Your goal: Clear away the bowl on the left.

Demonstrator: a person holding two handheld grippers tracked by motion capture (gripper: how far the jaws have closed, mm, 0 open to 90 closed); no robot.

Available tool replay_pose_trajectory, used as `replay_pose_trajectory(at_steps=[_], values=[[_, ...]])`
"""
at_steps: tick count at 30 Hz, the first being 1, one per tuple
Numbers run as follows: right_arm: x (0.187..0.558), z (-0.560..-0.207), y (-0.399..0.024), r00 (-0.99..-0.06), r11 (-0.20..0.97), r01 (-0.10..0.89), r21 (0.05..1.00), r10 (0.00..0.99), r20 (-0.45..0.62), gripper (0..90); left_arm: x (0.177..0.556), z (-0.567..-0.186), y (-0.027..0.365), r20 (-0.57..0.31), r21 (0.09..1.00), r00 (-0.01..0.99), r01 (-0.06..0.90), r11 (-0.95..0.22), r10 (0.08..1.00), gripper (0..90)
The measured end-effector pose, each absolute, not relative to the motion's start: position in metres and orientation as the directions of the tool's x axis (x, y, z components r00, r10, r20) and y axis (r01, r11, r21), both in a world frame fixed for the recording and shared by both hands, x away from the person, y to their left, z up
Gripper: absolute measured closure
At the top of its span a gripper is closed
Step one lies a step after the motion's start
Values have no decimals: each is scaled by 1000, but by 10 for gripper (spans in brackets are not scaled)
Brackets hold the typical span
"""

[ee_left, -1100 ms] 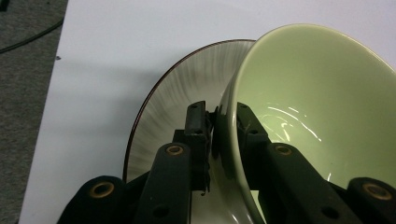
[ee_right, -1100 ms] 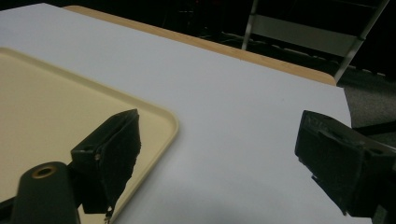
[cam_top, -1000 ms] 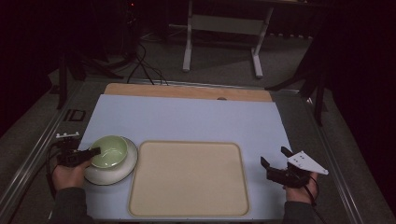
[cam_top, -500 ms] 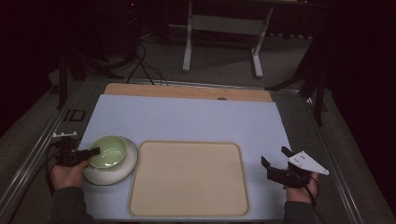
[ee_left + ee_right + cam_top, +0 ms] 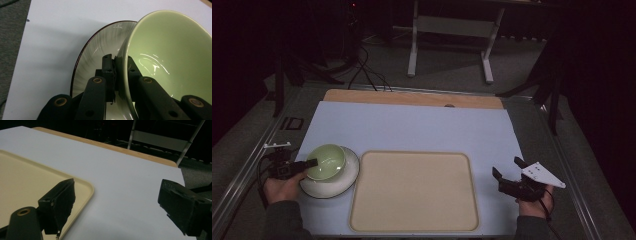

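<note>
Beside the plate (image 5: 343,181), a bare tray (image 5: 414,192)

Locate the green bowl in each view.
High view: green bowl lower left, on the white plate.
Left gripper view: green bowl at right, rim pinched by the left hand-held gripper.
Right gripper view: not in it.
Shared landmark: the white plate under the bowl.

Beige tray (image 5: 414,192), pale blue mat (image 5: 412,125), metal stand (image 5: 449,35)
</note>
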State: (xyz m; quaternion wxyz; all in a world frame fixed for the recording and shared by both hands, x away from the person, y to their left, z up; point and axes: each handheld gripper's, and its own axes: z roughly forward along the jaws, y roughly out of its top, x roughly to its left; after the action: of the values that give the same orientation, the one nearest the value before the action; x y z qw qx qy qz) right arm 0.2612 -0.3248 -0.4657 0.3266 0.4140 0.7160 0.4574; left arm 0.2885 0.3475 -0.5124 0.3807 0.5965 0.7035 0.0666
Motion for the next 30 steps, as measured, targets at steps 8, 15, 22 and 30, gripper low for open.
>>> replay_pose_trajectory(at_steps=[8,15,22,30], values=[[261,-465,-325,-445,237,293,926,891,-87,138,288,-513,349,-469,549,1,784,290,883,834],[261,-465,-325,-447,240,291,926,890,-90,139,290,-514,351,-497,550,24,783,293,868,832],[261,-465,-324,-449,244,288,926,889,-94,139,288,-510,350,-541,568,58,761,313,839,832],[261,-466,-324,-456,250,292,923,885,-96,139,289,-504,343,-571,576,85,751,324,816,832]])
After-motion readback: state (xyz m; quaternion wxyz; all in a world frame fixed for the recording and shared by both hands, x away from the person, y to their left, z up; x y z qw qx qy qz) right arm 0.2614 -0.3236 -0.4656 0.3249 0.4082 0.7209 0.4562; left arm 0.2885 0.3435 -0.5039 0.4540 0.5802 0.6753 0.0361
